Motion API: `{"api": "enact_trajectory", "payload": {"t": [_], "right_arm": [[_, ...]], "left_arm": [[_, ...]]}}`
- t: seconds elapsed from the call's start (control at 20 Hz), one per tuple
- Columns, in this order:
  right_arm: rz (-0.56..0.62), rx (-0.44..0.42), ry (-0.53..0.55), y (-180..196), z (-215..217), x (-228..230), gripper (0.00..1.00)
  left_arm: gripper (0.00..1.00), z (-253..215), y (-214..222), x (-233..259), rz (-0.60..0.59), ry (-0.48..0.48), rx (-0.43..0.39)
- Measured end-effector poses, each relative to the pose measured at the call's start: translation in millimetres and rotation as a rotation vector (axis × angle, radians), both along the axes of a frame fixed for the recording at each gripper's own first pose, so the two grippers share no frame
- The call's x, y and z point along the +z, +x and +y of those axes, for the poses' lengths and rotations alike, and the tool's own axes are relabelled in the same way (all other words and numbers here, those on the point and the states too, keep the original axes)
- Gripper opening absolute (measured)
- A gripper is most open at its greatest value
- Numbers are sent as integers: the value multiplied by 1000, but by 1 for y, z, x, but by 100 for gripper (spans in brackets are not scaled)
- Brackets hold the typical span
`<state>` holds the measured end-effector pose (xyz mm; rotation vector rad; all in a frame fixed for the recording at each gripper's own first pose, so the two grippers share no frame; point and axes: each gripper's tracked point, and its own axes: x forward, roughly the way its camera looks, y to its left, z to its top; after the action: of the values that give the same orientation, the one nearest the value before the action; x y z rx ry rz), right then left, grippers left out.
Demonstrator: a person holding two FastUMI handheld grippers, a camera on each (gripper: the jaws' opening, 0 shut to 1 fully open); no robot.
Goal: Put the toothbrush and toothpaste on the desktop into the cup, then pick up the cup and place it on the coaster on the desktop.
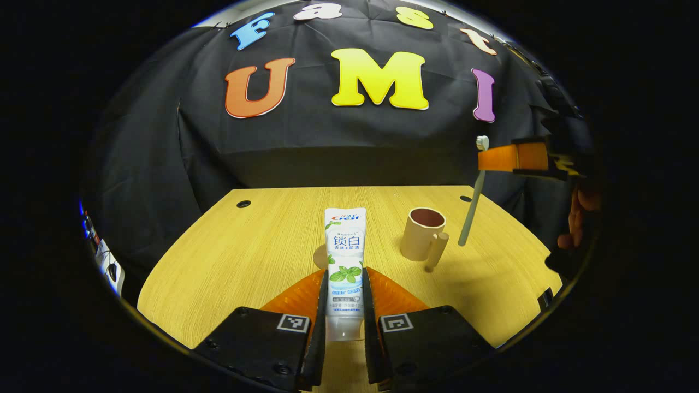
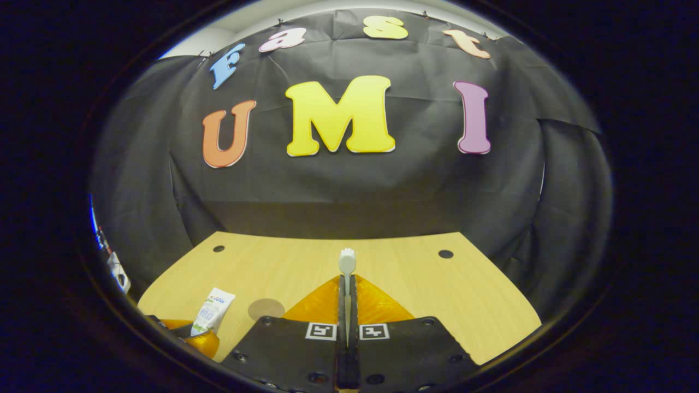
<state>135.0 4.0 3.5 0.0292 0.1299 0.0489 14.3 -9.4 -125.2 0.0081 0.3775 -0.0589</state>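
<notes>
Wooden desktop point(image 1: 246, 256): one cup point(image 1: 421, 233), one toothpaste point(image 1: 344, 256), one toothbrush point(image 1: 474, 191)

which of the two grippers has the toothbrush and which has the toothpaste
The right gripper is shut on the toothbrush, bristle head pointing up. The left gripper clamps the white toothpaste tube, near the beige cup.

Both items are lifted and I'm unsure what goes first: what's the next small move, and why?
Probably carry the right gripper over the cup and lower the toothbrush in. It hangs handle-down, clamped near its head, just beside the open, upright cup. The left gripper holds the toothpaste farther from it.
</notes>
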Motion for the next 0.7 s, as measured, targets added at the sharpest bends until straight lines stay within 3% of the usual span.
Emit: {"api": "enact_trajectory", "payload": {"t": [0.3, 0.4, 0.45, 0.5, 0.55, 0.7], "right_arm": [[-23, 21, -6, 45, 15, 16, 1], [-9, 34, -9, 58, 22, 10, 0], [-2, 41, -20, 66, 25, 4, 0], [11, 50, -29, 72, 27, -4, 0], [23, 56, -37, 78, 28, -12, 0], [89, 74, -44, 92, 29, -43, 0]], "left_arm": [[33, 7, 10, 9, -22, 4, 7], [33, 8, 13, 7, -14, 2, 8], [39, 9, 14, 5, -9, -1, 10], [39, 10, 16, 5, -6, -1, 13], [33, 12, 17, 5, -5, -2, 18], [33, 12, 23, 7, -7, -8, 31]]}}
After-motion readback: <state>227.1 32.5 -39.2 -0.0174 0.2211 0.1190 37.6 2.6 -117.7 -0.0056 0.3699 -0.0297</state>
